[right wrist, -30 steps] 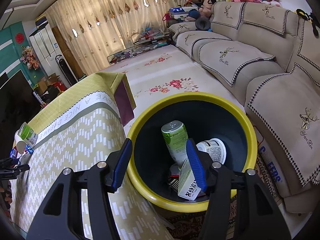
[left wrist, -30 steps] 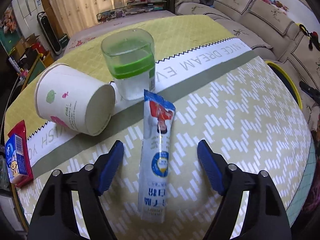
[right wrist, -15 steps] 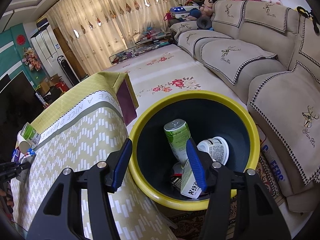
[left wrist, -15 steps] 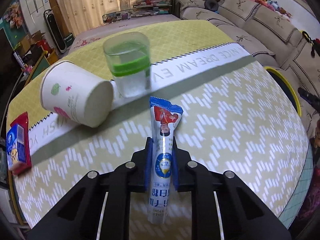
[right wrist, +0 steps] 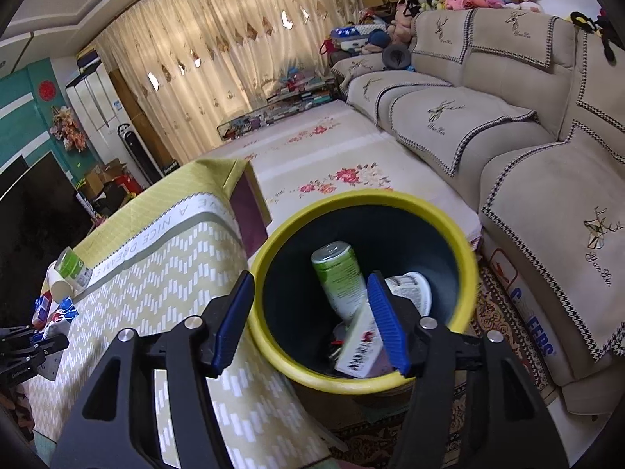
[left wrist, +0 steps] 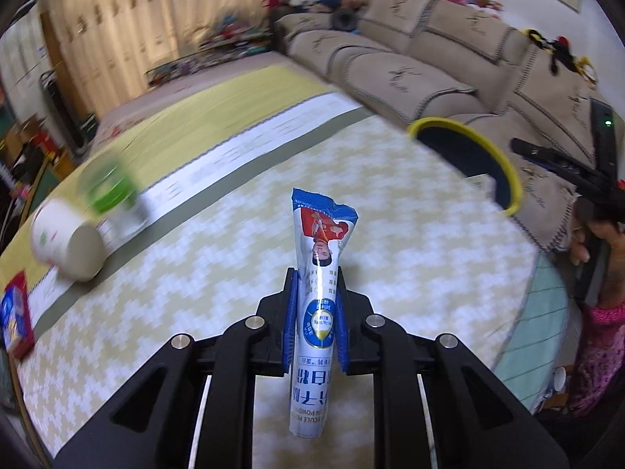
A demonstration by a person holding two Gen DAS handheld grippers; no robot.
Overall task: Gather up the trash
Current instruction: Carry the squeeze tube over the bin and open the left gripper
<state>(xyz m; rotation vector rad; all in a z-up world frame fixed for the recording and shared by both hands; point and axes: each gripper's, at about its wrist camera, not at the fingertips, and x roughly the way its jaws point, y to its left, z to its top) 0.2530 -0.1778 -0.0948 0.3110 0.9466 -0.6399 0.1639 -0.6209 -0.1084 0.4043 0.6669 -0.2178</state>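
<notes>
Left wrist view: left hand-held gripper point(left wrist: 315, 322), blue ribbed pads pinched narrow on a slim glossy sachet point(left wrist: 318, 285), white and blue, crimped top end flared beyond the fingertips, lower end hanging toward the camera. Sachet is clear of the desk point(left wrist: 410, 258), which wears a yellow-green cloth with white zigzag dashes. Ahead-left, blurred: a paper cup point(left wrist: 66, 240) on its side, and a clear tub with green band point(left wrist: 113, 191) just beyond it. Far left, a flat red-and-blue packet point(left wrist: 15, 316). Ahead-right, past the desk edge, a round bin point(left wrist: 504, 172) with yellow rim.

Right wrist view: right hand-held gripper point(right wrist: 310, 318), jaws apart and just opening further, nothing between the pads, above the bin's dark interior. Inside: a green cylindrical can point(right wrist: 338, 273), a white round tub point(right wrist: 410, 289), a small carton point(right wrist: 361, 348).
</notes>
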